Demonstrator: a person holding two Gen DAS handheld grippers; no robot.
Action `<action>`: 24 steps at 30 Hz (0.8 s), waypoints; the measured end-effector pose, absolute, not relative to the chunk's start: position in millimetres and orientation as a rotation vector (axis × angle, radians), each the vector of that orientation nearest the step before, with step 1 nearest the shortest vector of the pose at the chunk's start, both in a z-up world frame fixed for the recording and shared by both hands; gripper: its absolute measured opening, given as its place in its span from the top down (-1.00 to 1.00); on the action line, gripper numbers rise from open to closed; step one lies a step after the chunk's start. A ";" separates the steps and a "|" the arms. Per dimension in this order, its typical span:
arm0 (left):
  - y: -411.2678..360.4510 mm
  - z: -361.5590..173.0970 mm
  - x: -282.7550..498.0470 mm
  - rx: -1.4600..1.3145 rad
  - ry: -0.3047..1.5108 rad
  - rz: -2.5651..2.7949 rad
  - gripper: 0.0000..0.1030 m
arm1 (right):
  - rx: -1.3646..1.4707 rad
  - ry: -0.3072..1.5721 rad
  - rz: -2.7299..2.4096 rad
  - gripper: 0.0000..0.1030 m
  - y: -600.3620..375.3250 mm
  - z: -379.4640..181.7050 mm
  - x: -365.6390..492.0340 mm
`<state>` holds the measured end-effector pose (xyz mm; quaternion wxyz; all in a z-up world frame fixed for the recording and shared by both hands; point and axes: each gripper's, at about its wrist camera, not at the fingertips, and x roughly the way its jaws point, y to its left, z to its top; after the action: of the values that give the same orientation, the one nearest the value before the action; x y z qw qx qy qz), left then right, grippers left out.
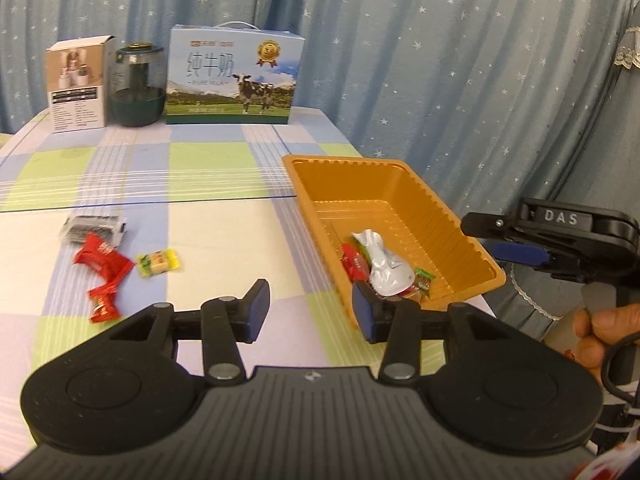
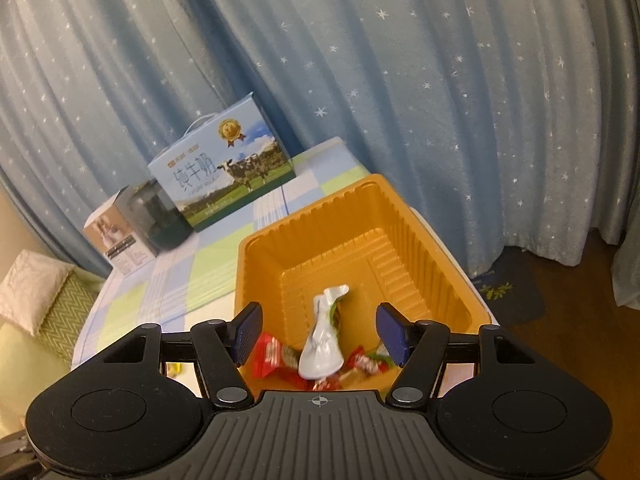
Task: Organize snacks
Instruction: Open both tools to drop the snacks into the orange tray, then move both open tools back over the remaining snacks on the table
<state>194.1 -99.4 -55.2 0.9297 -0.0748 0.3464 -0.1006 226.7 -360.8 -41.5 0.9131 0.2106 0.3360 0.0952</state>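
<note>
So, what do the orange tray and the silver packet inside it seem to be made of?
The orange tray looks like thin moulded plastic with a slightly glossy finish: its walls are ribbed and the rim is a thin folded lip. The silver packet seems to be foil or metallised film: it is crinkled, twisted at the top and reflects light. I cannot tell the exact kind from the pictures.

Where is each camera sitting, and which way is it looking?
Left wrist: sits on the left gripper, jaws open and empty, looking across the table at loose snacks, the tray and the milk box; a hand holding the right gripper shows at the right.
Right wrist: sits on the right gripper, jaws open, looking down into the tray at the white packet; no hand shows.
Both share: tray, white packet, milk box, curtain.
</note>
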 end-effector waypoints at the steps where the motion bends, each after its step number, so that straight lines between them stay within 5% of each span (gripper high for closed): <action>1: -97.2 -53.2 190.3 -0.154 0.709 -0.199 0.09 | 0.425 0.692 0.199 -0.22 -356.9 -39.0 222.4; 24: -9.5 -11.0 104.6 -0.167 0.649 -0.020 -0.38 | 0.344 0.705 0.323 -0.32 -264.1 -7.1 150.1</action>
<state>104.6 -9.5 -10.9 0.9443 -0.0817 0.3187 -0.0100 150.1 -264.1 -7.1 0.9113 0.1669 0.3421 0.1566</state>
